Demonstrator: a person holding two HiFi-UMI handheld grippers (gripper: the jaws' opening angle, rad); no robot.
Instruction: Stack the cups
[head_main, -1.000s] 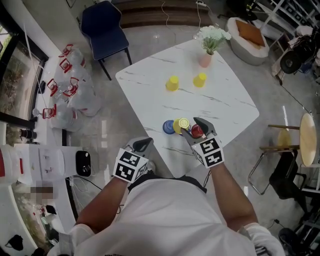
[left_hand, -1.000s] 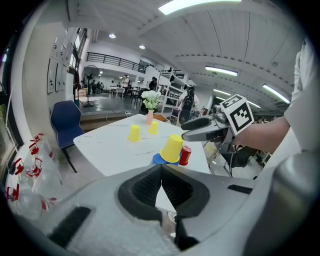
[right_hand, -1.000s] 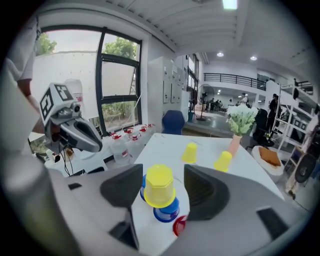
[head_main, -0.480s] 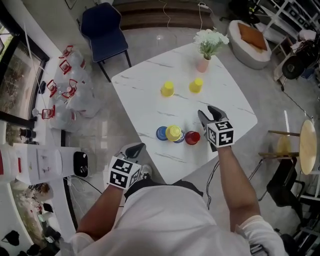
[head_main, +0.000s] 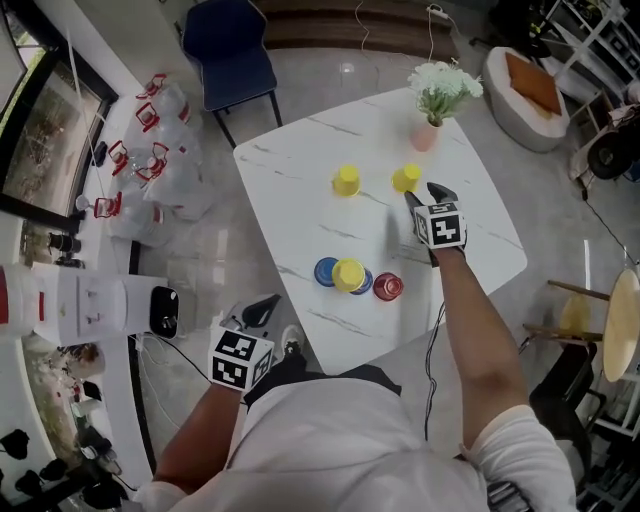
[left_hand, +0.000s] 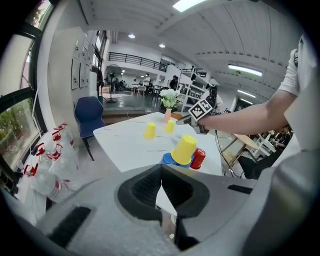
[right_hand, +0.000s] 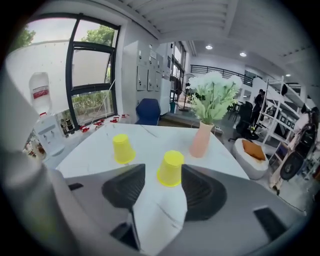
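Observation:
Two upside-down yellow cups stand on the white marble table (head_main: 300, 210), one on the left (head_main: 345, 181) and one on the right (head_main: 405, 178). My right gripper (head_main: 424, 193) is at the right yellow cup (right_hand: 170, 168). That cup stands between the fingertips with the pads clear of it, and the jaws are opening. The left yellow cup (right_hand: 123, 148) is farther off. Near the front edge another yellow cup (head_main: 349, 274) sits tilted on blue cups (head_main: 325, 271), with a red cup (head_main: 388, 287) beside them. My left gripper (head_main: 265, 305) hangs off the table by my body, shut and empty (left_hand: 161, 170).
A pink vase of white flowers (head_main: 428, 135) stands at the table's far corner, just behind the right yellow cup. On the floor to the left are a blue chair (head_main: 230, 50), tied plastic bags (head_main: 160, 150) and a water dispenser (head_main: 90, 300).
My right gripper left the red cup at the front and moved across the table to the far right yellow cup. The left gripper stayed low beside my body.

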